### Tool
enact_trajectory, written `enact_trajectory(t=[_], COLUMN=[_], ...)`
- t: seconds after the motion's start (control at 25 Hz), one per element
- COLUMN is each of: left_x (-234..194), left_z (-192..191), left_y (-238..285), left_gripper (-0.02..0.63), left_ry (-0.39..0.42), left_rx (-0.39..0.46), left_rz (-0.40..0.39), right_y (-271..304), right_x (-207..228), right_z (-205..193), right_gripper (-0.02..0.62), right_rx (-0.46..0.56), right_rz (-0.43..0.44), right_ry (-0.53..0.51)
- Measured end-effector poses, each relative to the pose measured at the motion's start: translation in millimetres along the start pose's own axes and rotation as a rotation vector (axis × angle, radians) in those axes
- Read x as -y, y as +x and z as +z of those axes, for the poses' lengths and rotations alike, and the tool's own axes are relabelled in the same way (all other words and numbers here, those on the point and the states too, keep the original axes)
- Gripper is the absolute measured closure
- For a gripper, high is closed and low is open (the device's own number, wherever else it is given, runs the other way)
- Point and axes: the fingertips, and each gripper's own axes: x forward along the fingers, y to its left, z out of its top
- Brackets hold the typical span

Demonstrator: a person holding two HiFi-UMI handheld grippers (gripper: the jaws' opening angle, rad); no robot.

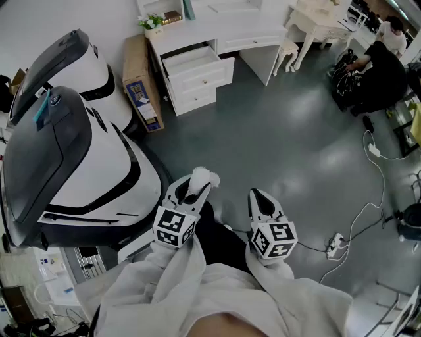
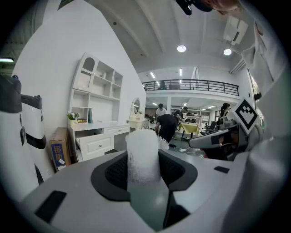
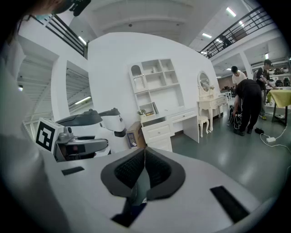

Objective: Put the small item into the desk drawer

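Observation:
A small white gauze roll [image 2: 142,157] stands upright between the pads of my left gripper [image 2: 144,152], which is shut on it. In the head view the gauze roll [image 1: 204,176] pokes out at the tip of the left gripper [image 1: 196,184], held low in front of the person. Beside it, my right gripper [image 1: 258,197] is shut with nothing in it; its pads [image 3: 154,170] meet in the right gripper view. Far ahead across the grey floor stands the white desk [image 1: 223,29], with its top drawer [image 1: 192,61] pulled open. The desk drawer [image 2: 93,142] also shows in the left gripper view.
Two large white-and-black machines [image 1: 72,158] fill the left side. A cardboard box [image 1: 141,82] leans beside the desk. A white stool [image 1: 287,55] and vanity table [image 1: 322,20] stand to the right. A person [image 1: 375,72] crouches at far right. Cables and a power strip [image 1: 337,245] lie on the floor.

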Motion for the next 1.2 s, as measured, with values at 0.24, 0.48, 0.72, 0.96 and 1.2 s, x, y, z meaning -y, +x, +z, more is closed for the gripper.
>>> enact_trajectory(t=[0.24, 0.48, 0.72, 0.96, 1.2], left_x=[6.4, 9.3, 7.6, -0.2, -24.0], left_z=[-1.1, -0.3, -2.3, -3.6, 3.5], left_y=[3.5, -0.7, -0.7, 8.5, 32.6], left_gripper=[0.416, 0.417, 0.416, 0.416, 0.416], left_ry=[-0.002, -0.004, -0.009, -0.016, -0.038], left_rx=[0.005, 0.018, 0.008, 0.004, -0.001], left_rz=[0.003, 0.01, 0.01, 0.001, 0.006], right_y=[-2.9, -5.3, -4.9, 10.5, 38.2], right_x=[8.8, 6.1, 5.3, 8.5, 13.6], right_z=[5.0, 1.7, 1.8, 1.6, 12.6], right_gripper=[0.561, 0.561, 0.561, 0.561, 0.561], right_rx=[0.026, 0.025, 0.025, 0.013, -0.011], right_rz=[-0.013, -0.012, -0.017, -0.017, -0.009], right_ry=[0.005, -0.005, 0.001, 0.017, 0.004])
